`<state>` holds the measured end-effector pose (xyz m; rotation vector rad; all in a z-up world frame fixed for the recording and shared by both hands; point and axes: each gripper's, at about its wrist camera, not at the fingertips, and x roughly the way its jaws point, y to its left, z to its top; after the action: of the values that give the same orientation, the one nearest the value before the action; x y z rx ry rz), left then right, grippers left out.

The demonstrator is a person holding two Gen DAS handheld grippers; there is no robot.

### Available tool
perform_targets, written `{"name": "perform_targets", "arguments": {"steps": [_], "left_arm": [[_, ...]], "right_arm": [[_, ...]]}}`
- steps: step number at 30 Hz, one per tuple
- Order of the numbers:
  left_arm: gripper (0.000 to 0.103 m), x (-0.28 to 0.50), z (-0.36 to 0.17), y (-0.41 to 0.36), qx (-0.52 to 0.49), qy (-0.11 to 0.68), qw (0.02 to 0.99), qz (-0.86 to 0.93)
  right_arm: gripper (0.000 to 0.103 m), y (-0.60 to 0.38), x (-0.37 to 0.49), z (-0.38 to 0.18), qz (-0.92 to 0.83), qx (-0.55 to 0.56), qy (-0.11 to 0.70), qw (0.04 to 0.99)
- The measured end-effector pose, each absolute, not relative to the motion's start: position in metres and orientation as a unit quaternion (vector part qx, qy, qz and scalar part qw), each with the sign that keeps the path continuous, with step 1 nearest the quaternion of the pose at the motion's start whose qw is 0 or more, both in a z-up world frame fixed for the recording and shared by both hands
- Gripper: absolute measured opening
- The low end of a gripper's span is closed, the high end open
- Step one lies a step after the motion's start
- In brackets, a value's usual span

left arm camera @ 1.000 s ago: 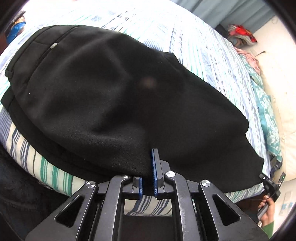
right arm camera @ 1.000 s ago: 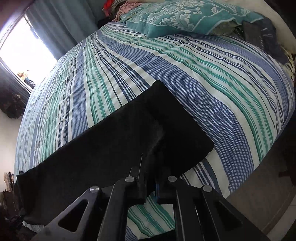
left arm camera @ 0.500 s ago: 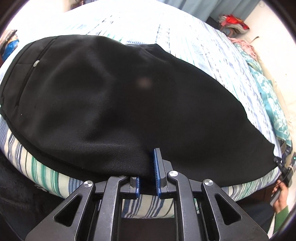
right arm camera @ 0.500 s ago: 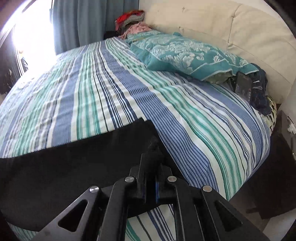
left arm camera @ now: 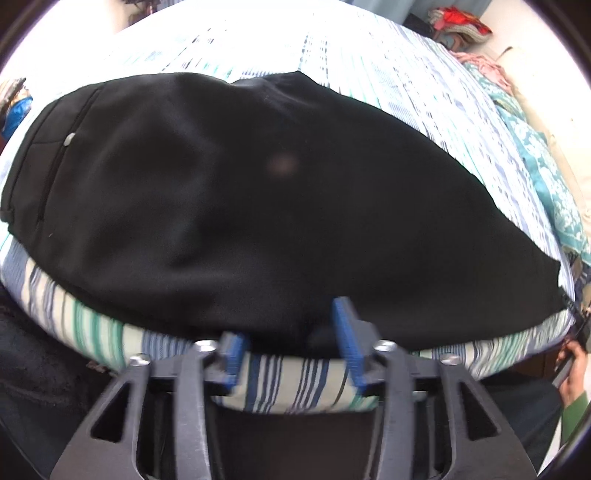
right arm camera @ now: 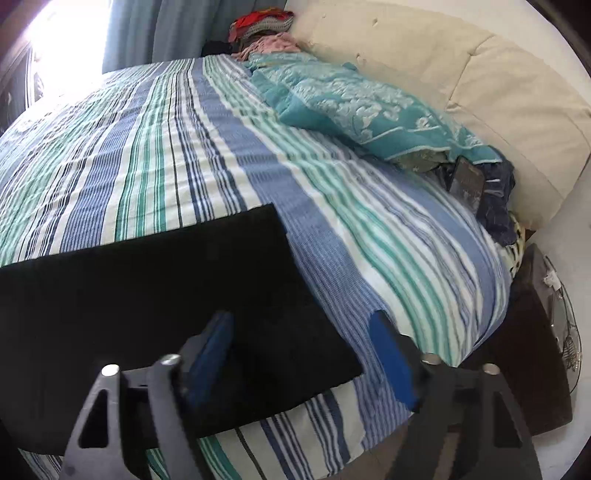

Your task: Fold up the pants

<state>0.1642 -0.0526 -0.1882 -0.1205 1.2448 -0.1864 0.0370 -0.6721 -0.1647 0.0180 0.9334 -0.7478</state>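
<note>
Black pants (left arm camera: 258, 206) lie flat along the near edge of a striped bed, folded lengthwise, waistband with a silver button (left arm camera: 68, 139) at the left. My left gripper (left arm camera: 291, 339) is open at the pants' near edge, its blue pads apart and holding nothing. In the right wrist view the leg hems (right arm camera: 184, 295) lie flat on the bed. My right gripper (right arm camera: 303, 354) is open just above the hem's near corner, holding nothing.
The striped bedsheet (right arm camera: 184, 147) stretches beyond the pants. A teal pillow (right arm camera: 354, 114) and a cream headboard (right arm camera: 461, 74) lie at the right. A dark phone (right arm camera: 467, 182) rests on dark cloth near the pillow. A clothes pile (left arm camera: 458, 22) sits far back.
Both grippers have opened and let go of the pants' near edge. The pants now lie flat on the bed. The right gripper has lifted and tilted up.
</note>
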Motion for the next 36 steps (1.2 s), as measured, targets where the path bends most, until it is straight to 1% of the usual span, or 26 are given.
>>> {"name": "perform_targets", "arguments": {"steps": [1,2,5,8,10,11,13,15,16,17,18,19,20,22,24,25,26,28,29,30,32,34,35,36], "left_arm": [[0.068,0.159,-0.186,-0.049,-0.05,0.586,0.804,-0.081],[0.069,0.153,-0.182,-0.044,-0.047,0.591,0.801,-0.079],[0.068,0.135,-0.16,-0.025,-0.051,0.585,0.805,-0.082],[0.069,0.133,-0.126,-0.005,-0.045,0.53,0.844,-0.069],[0.076,0.148,-0.109,0.004,-0.04,0.491,0.869,-0.05],[0.077,0.158,-0.104,0.006,-0.04,0.475,0.878,-0.04],[0.077,0.185,-0.107,0.014,-0.038,0.451,0.892,-0.024],[0.076,0.207,-0.122,0.013,-0.018,0.44,0.898,-0.001],[0.074,0.216,-0.132,0.012,-0.005,0.449,0.893,0.012],[0.063,0.221,-0.147,0.012,0.007,0.47,0.882,0.022],[0.049,0.222,-0.162,0.018,0.012,0.5,0.865,0.029],[0.047,0.22,-0.176,0.022,0.014,0.531,0.847,0.033],[0.048,0.211,-0.184,0.026,0.021,0.542,0.839,0.037],[0.048,0.191,-0.184,0.025,0.055,0.538,0.84,0.04],[0.048,0.182,-0.18,0.024,0.062,0.542,0.837,0.037],[0.048,0.178,-0.179,0.029,0.061,0.54,0.838,0.037],[0.049,0.175,-0.178,0.03,0.056,0.537,0.841,0.038],[0.053,0.177,-0.18,0.033,0.046,0.533,0.844,0.045],[0.056,0.177,-0.178,0.034,0.042,0.532,0.845,0.046],[0.062,0.175,-0.175,0.035,0.038,0.53,0.846,0.047],[0.066,0.171,-0.167,0.035,0.029,0.52,0.852,0.047],[0.068,0.17,-0.158,0.03,0.023,0.504,0.862,0.051],[0.072,0.168,-0.153,0.029,0.018,0.495,0.867,0.051],[0.08,0.169,-0.148,0.027,0.013,0.483,0.874,0.051]], "right_arm": [[0.085,-0.67,0.031,-0.154,-0.363,0.002,0.419,0.833],[0.085,-0.668,0.026,-0.144,-0.372,-0.002,0.403,0.836],[0.085,-0.657,0.016,-0.114,-0.394,-0.013,0.37,0.841],[0.086,-0.631,0.015,-0.086,-0.38,-0.014,0.338,0.861],[0.088,-0.603,0.019,-0.073,-0.348,-0.006,0.323,0.88],[0.09,-0.585,0.025,-0.069,-0.324,0.0,0.318,0.891],[0.09,-0.544,0.038,-0.068,-0.259,0.02,0.317,0.912],[0.09,-0.497,0.058,-0.078,-0.183,0.042,0.331,0.925],[0.09,-0.474,0.069,-0.086,-0.148,0.051,0.341,0.927],[0.09,-0.45,0.079,-0.096,-0.116,0.06,0.351,0.927],[0.09,-0.427,0.089,-0.107,-0.085,0.066,0.362,0.926],[0.09,-0.405,0.099,-0.12,-0.06,0.068,0.378,0.922],[0.09,-0.385,0.107,-0.135,-0.046,0.065,0.392,0.917],[0.09,-0.356,0.114,-0.169,-0.024,0.057,0.424,0.903],[0.092,-0.341,0.112,-0.206,-0.025,0.056,0.469,0.881],[0.092,-0.335,0.105,-0.215,-0.033,0.043,0.463,0.885],[0.093,-0.33,0.097,-0.214,-0.036,0.023,0.438,0.898],[0.097,-0.333,0.096,-0.216,-0.03,0.021,0.446,0.894],[0.099,-0.335,0.098,-0.216,-0.023,0.027,0.451,0.892],[0.101,-0.337,0.099,-0.216,-0.018,0.027,0.454,0.891],[0.101,-0.338,0.097,-0.218,-0.014,0.023,0.446,0.895],[0.102,-0.336,0.094,-0.218,-0.018,0.022,0.437,0.899],[0.102,-0.334,0.095,-0.218,-0.021,0.019,0.436,0.899],[0.103,-0.333,0.096,-0.218,-0.022,0.02,0.437,0.899]]}}
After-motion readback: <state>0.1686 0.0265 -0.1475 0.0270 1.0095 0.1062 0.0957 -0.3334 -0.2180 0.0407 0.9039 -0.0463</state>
